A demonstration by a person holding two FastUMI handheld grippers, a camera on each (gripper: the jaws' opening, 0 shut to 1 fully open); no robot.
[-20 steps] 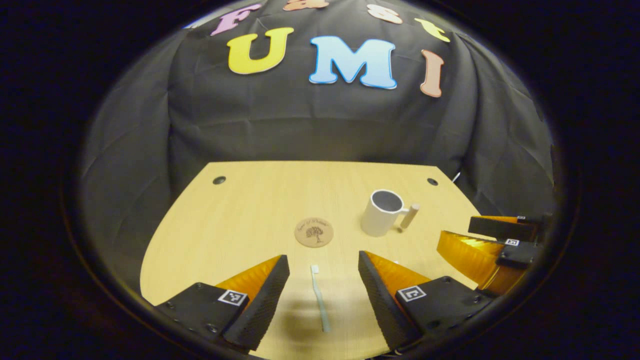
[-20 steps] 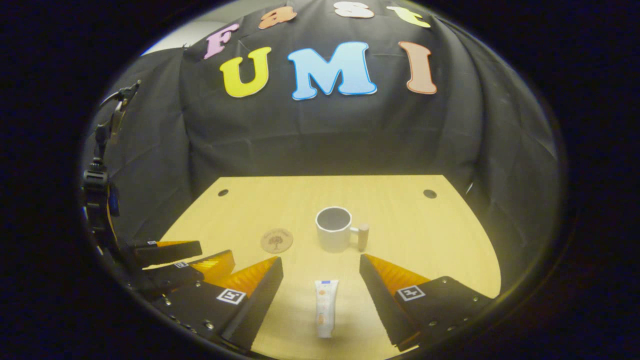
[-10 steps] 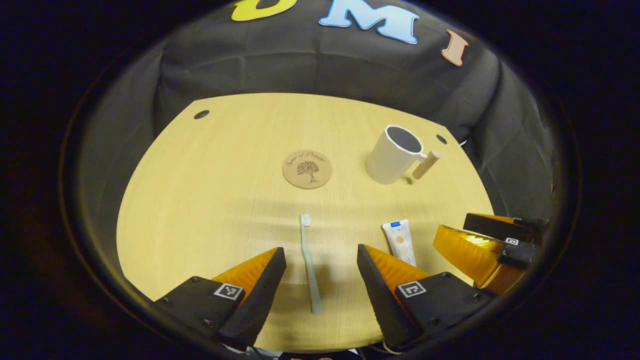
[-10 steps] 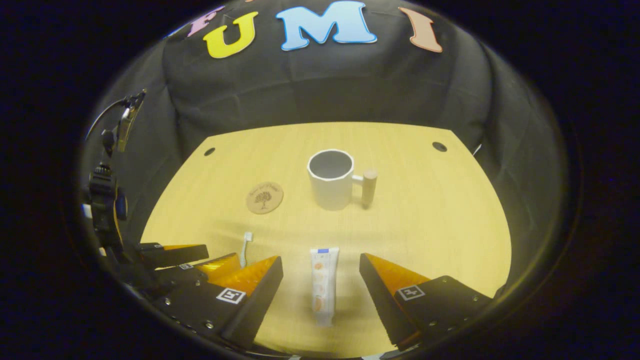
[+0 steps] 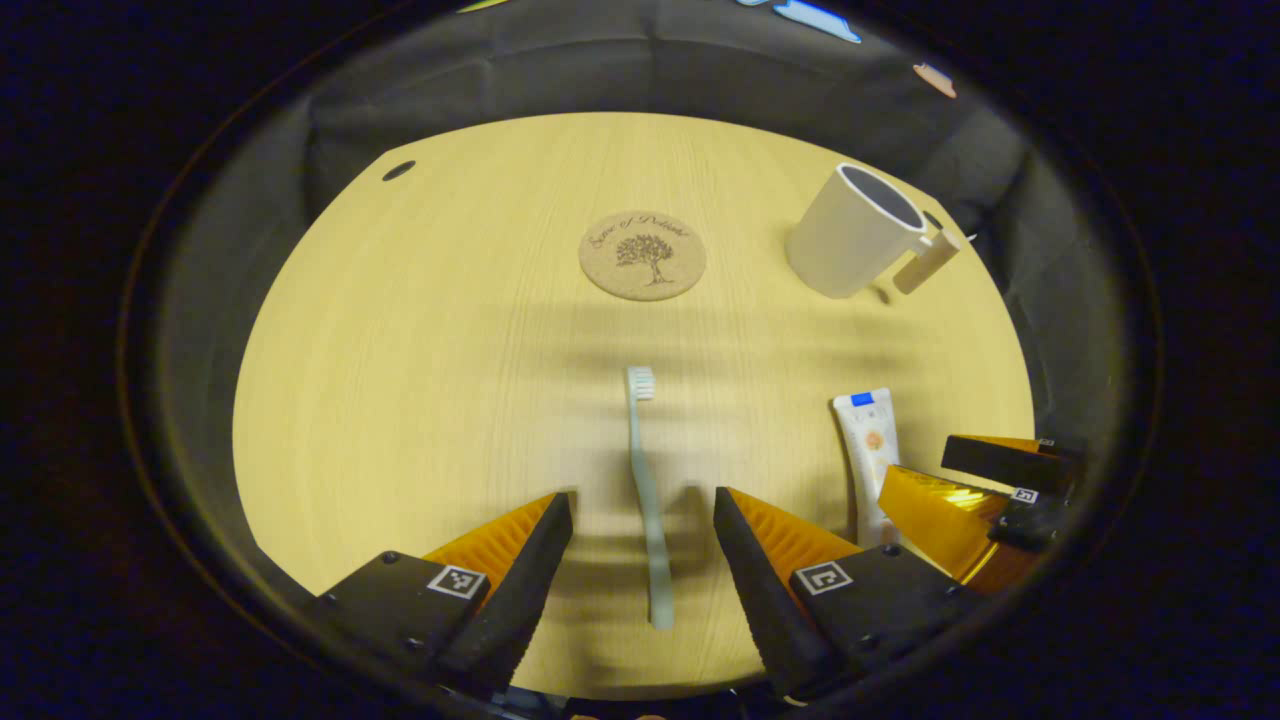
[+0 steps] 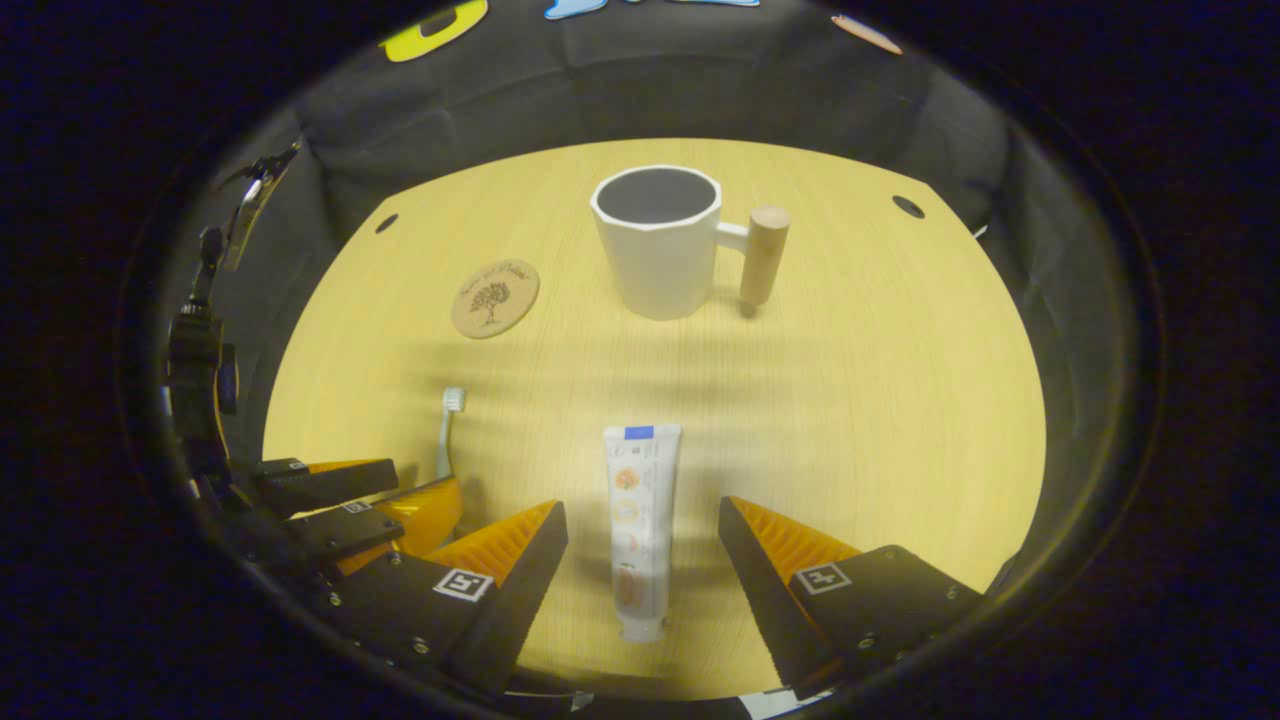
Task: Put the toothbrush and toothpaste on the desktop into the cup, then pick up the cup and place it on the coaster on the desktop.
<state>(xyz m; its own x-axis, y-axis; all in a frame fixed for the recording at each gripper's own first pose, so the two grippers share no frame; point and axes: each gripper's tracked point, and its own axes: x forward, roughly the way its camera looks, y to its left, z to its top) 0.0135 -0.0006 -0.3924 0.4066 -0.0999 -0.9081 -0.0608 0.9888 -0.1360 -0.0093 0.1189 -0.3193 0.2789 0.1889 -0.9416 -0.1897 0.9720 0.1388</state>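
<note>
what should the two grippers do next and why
Probably lower both and close. The left gripper is open with the toothbrush lying flat between its fingers; the right gripper is open astride the toothpaste. Neither touches yet, and the cup stands empty.

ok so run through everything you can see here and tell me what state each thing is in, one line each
toothbrush: flat on the desktop, between the open fingers, not gripped
toothpaste: flat on the desktop, between the open fingers, not gripped
cup: upright, empty, off the coaster
coaster: bare
left gripper: open
right gripper: open
</note>
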